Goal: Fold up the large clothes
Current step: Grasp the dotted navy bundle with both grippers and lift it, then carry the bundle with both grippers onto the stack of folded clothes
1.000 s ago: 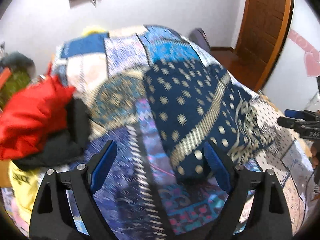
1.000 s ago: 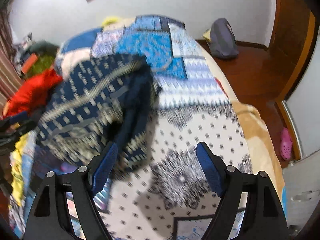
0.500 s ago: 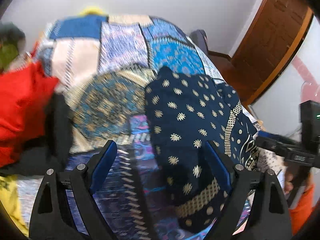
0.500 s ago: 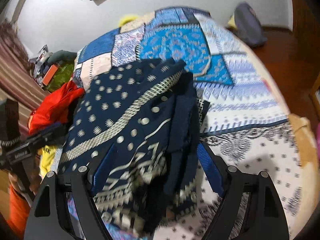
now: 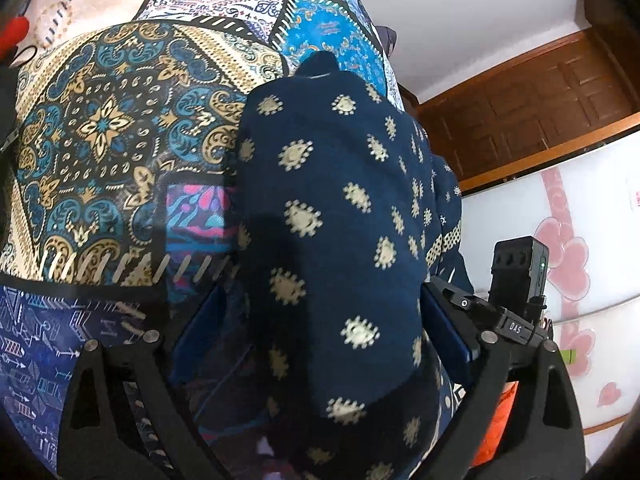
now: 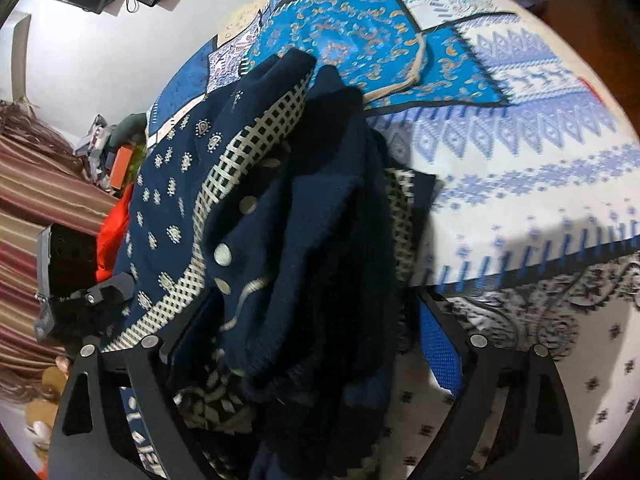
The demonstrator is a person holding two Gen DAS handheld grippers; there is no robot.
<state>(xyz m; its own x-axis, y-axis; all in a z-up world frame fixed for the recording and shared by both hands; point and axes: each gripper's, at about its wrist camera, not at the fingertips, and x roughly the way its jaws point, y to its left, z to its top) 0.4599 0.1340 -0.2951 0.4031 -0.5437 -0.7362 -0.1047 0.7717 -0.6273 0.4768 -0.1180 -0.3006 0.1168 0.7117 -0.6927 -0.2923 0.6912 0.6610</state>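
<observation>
Both tongs are coming in on the same garment, so the step in hand looks like reaching for a grip, not folding proper yet.

The left tong [image 5: 320,340] is spreading its jaws, and they are standing wide on either side of the navy garment [image 5: 340,208], whose spotted body is bulging up between the fingers and running away ahead of them. The blue pads are sitting beside the cloth rather than pinching it, so the tong is released. To the left of it the patterned bedcover [image 5: 100,128] is lying bare; to the right, just beside its right finger, the other tong's black body is showing.

The right tong [image 6: 308,336] is likewise opening, with the garment [image 6: 288,240] bunched between its fingers: a rumpled heap of navy folds and a checked band [image 6: 240,160]. Its right pad is clear of the cloth; the left one is hidden behind a fold, so nothing is being clamped that I can see. White printed bedcover [image 6: 540,200] is spreading to the right of this tong.

The garment is still crumpled, so little is done. The next move probably calls for each tong to close on a single edge or corner, not the whole bundle, then lift and spread it flat.
</observation>
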